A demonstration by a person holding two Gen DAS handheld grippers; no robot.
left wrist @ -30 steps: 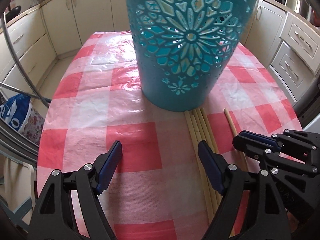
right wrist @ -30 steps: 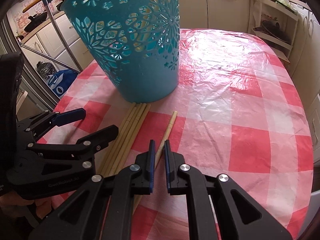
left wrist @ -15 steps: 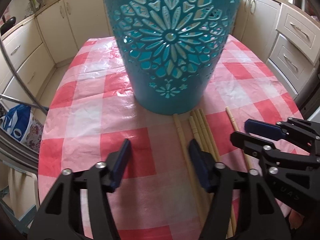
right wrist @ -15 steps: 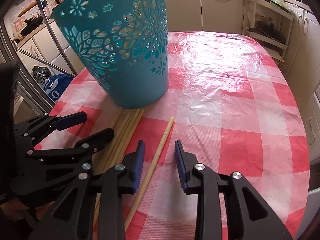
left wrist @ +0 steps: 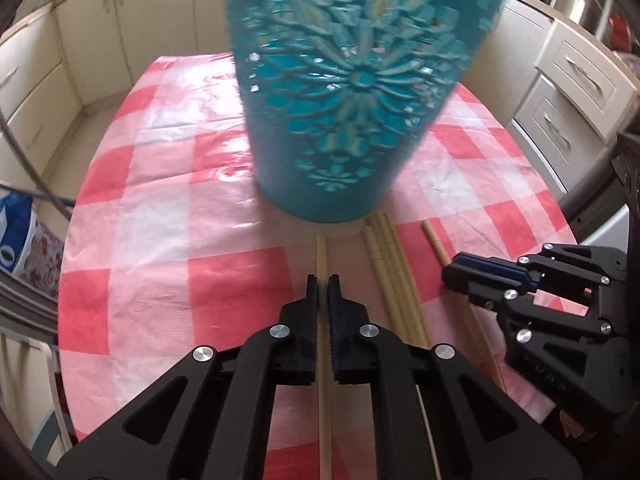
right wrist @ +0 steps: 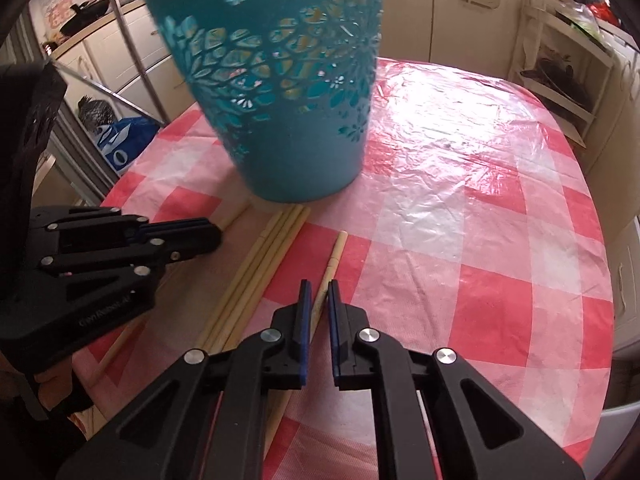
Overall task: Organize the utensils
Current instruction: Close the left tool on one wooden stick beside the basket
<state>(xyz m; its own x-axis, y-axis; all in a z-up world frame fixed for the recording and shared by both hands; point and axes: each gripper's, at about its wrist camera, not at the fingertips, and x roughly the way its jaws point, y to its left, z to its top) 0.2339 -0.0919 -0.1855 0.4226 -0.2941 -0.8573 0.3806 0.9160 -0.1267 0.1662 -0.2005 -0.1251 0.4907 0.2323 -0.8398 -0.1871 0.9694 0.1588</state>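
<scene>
A teal cut-out basket stands upright on the red-checked tablecloth. Just in front of it lies a bundle of pale wooden chopsticks. My left gripper is shut on one chopstick, left of the bundle, pointing at the basket's base. My right gripper is shut on a separate chopstick, right of the bundle. Whether either stick is off the cloth I cannot tell.
Cream kitchen cabinets surround the oval table. A blue bag and a metal frame stand off the table's left edge. Bare checked cloth stretches right of the basket.
My left gripper went from wide open to shut on a chopstick that now lies apart, left of the bundle. My right gripper opened around its chopstick and shut on it again.
</scene>
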